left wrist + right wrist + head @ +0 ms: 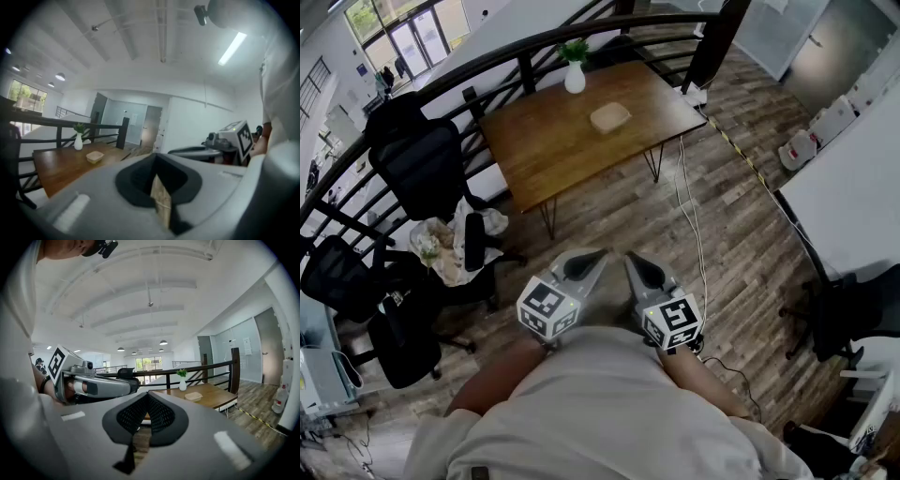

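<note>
L tongs [155, 161], R tongs [146, 397] shut; cable [686, 187] head-view-only.

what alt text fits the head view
A person holds the left gripper and right gripper near the body, both shut and empty, above a plank floor. Ahead, a wooden table bears a white vase and a shallow container; black office chairs stand left.

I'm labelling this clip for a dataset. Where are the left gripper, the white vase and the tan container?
left gripper [598, 255], head view, between its closed fingertips.
white vase [575, 80], head view, on its body.
tan container [610, 117], head view, on its middle.
</note>
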